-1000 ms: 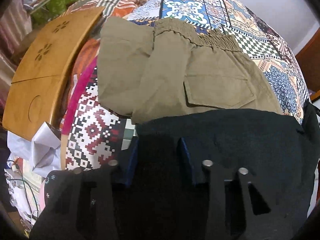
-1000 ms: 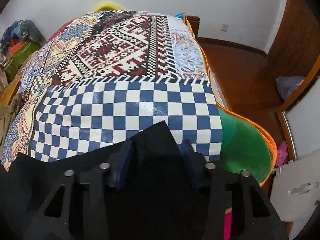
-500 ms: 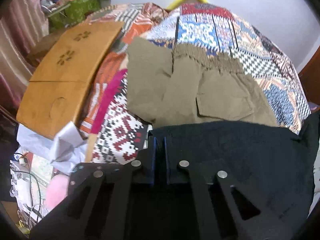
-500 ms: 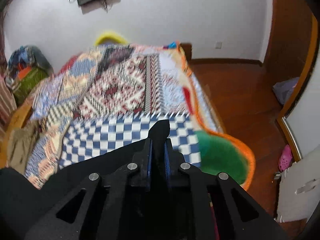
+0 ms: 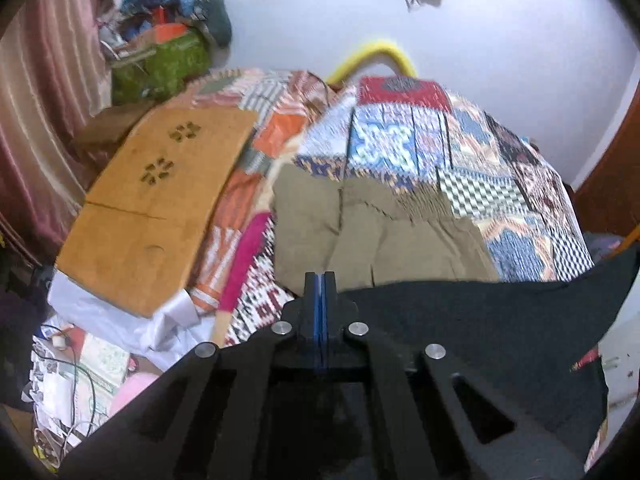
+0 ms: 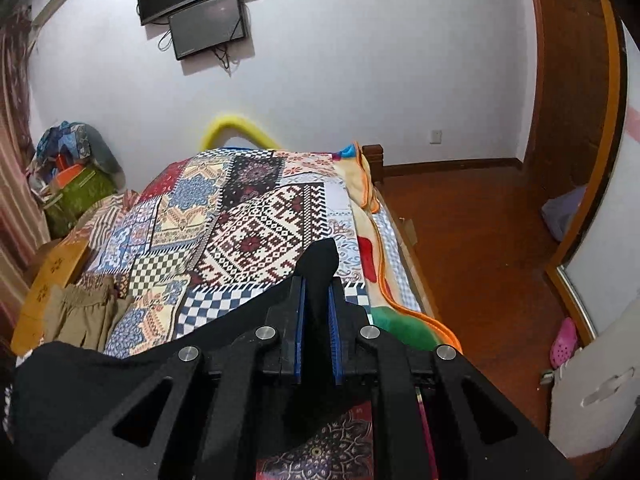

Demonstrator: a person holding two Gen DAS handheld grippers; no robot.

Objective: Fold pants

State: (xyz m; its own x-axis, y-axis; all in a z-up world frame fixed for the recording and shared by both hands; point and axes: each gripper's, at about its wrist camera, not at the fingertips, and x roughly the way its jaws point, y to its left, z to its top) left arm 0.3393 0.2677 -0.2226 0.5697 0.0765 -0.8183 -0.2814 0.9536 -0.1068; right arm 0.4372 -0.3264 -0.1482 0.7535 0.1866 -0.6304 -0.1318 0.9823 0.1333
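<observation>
**Black pants held up between both claws over the bed**

The black pants (image 5: 460,320) hang in the air, stretched as a dark sheet between the two claws and lifted off the patchwork bedspread (image 6: 256,236). In the right wrist view the fabric (image 6: 92,384) runs away to the left of the right claw (image 6: 318,276), and a pointed tip of cloth sticks up just past its fingertips. That claw is clamped on the fabric, its blue pads pressing a thick fold between them. The left claw (image 5: 319,280) has its fingers pressed together with the blue pads meeting; the black cloth spreads to its right from beside the fingers, but whether an edge is pinched between the pads cannot be told from the view.

Just beyond the left claw, a second pair, the olive pants (image 5: 360,236), lies folded on the bedspread, its elastic waistband toward the far side. To the left of that claw a wooden board (image 5: 160,208) with cut-out flower shapes rests at the bed's edge. Ahead of both claws stands a white wall; a dark screen (image 6: 200,4) is mounted on it. To the right of the right claw lies a wooden floor (image 6: 472,240).
</observation>
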